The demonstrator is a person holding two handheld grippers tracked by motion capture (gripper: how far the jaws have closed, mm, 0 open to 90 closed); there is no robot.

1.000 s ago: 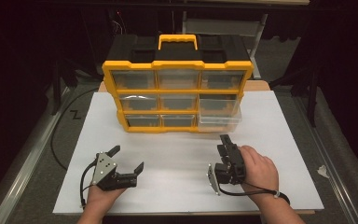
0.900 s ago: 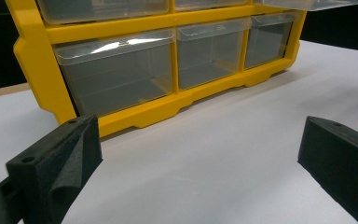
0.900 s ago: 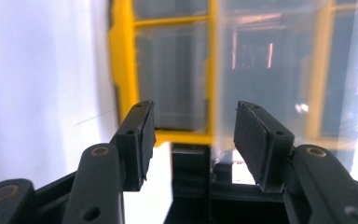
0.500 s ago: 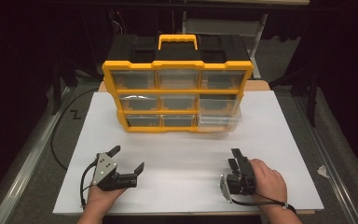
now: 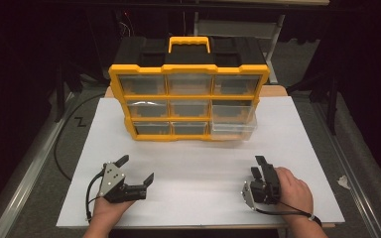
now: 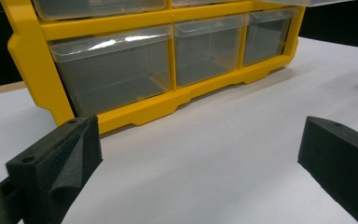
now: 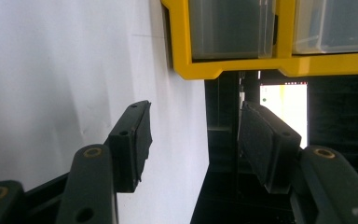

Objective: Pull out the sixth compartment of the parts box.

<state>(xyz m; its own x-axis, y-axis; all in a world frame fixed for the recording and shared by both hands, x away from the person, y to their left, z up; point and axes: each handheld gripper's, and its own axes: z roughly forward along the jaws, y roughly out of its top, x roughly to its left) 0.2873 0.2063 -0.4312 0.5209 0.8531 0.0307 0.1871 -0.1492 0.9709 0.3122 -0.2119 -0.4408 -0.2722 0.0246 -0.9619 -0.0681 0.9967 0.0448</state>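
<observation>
A yellow drawer organizer [image 5: 188, 94] is standing upright at the far middle of the desk [image 5: 307, 148], its clear drawers facing the person so that both hands can be reaching them from the near side. The drawer at the lower right [image 5: 233, 118] is sitting pulled partway out of the frame, sticking toward the near edge, which is probably leaving it as the one being worked on; whether anything is lying inside it cannot be told. The left hand-held gripper [image 5: 136, 171] is resting near the left front of the desk, well apart from the organizer, with its jaws standing wide apart and nothing between them; in the left gripper view the two black pads [image 6: 60, 172] are framing bare white surface with the bottom row of drawers [image 6: 116, 74] beyond, so it seems to be waiting rather than working. The right hand-held gripper [image 5: 259, 166] is lying at the near right, rolled onto its side so the jaws are stacking one over the other; they have just been opening a little and are standing partly apart, gripping nothing. In the right gripper view the pads [image 7: 133, 140] are pointing past the organizer's corner [image 7: 191, 70], suggesting this hand is lining up toward the pulled-out drawer.
</observation>
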